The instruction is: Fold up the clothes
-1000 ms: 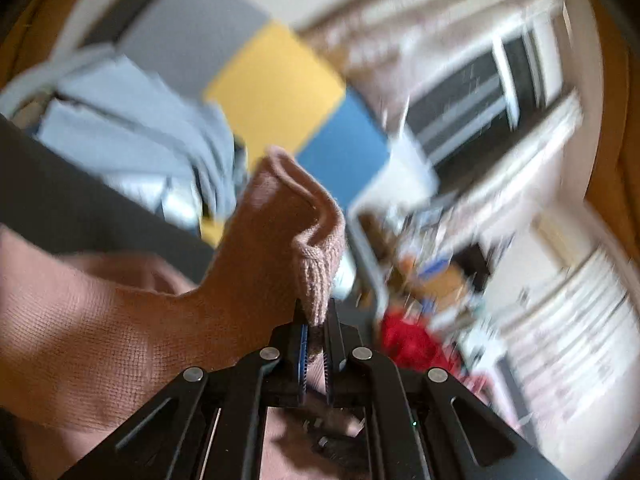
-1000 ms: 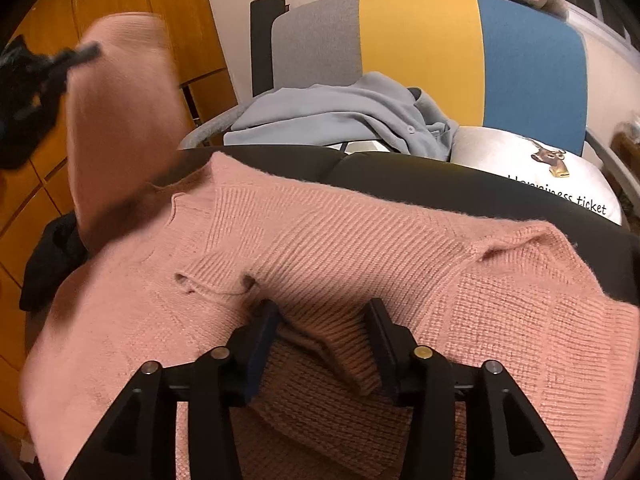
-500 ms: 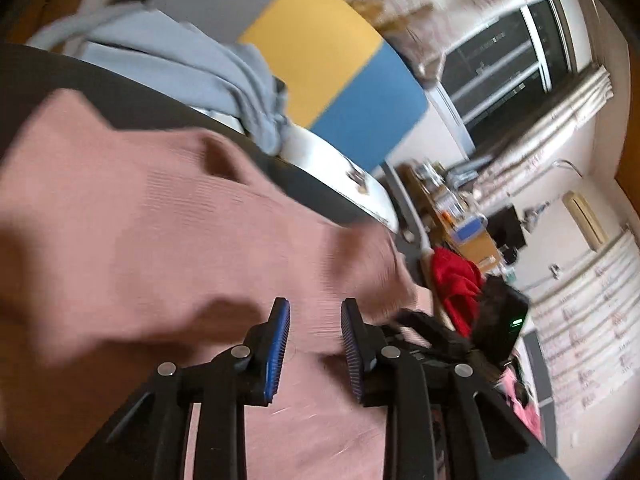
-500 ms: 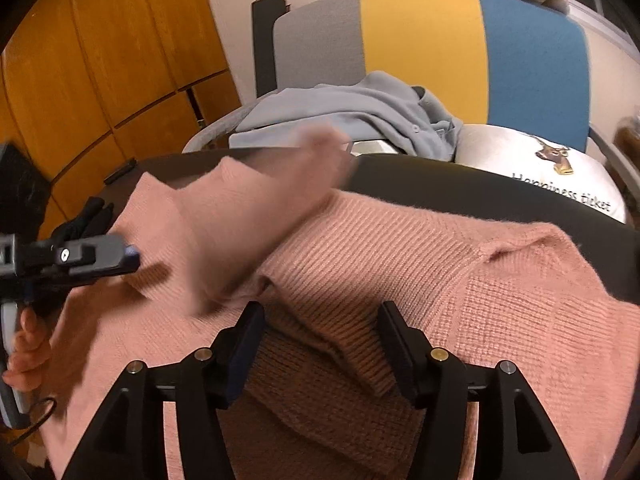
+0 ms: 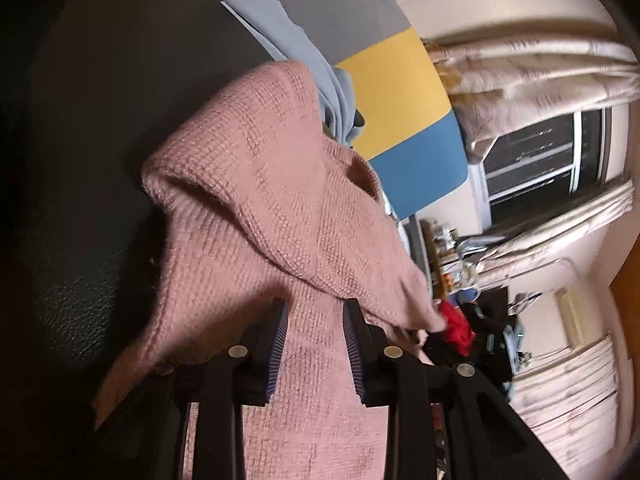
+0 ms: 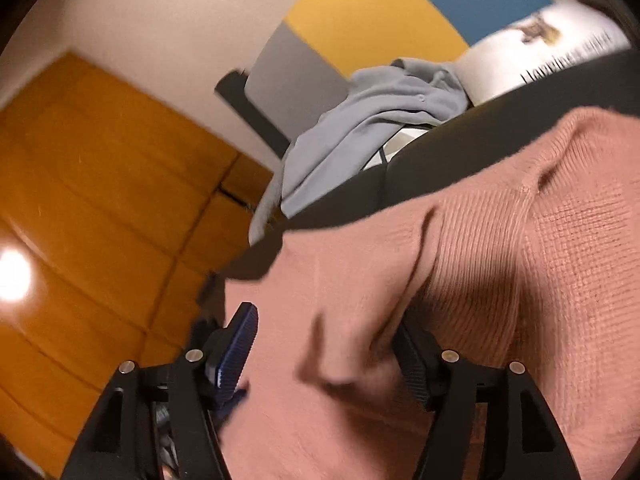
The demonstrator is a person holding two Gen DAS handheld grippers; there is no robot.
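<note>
On black seat [image 5: 88, 208]: pink sweater [image 5: 280, 184], edge folded over.

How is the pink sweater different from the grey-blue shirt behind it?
The pink sweater is a thick, chunky knit; the grey-blue shirt is thin, smooth cloth. The sweater lies spread on the black seat right by the grippers; the shirt sits bunched in a heap further back, by the striped chair back. Both are soft clothes that no gripper is holding.

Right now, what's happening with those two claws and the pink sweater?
Left gripper open, right gripper open, both just widened. Pink sweater lies loose on black seat, sleeve folded over. Grey garment behind, clear.
</note>
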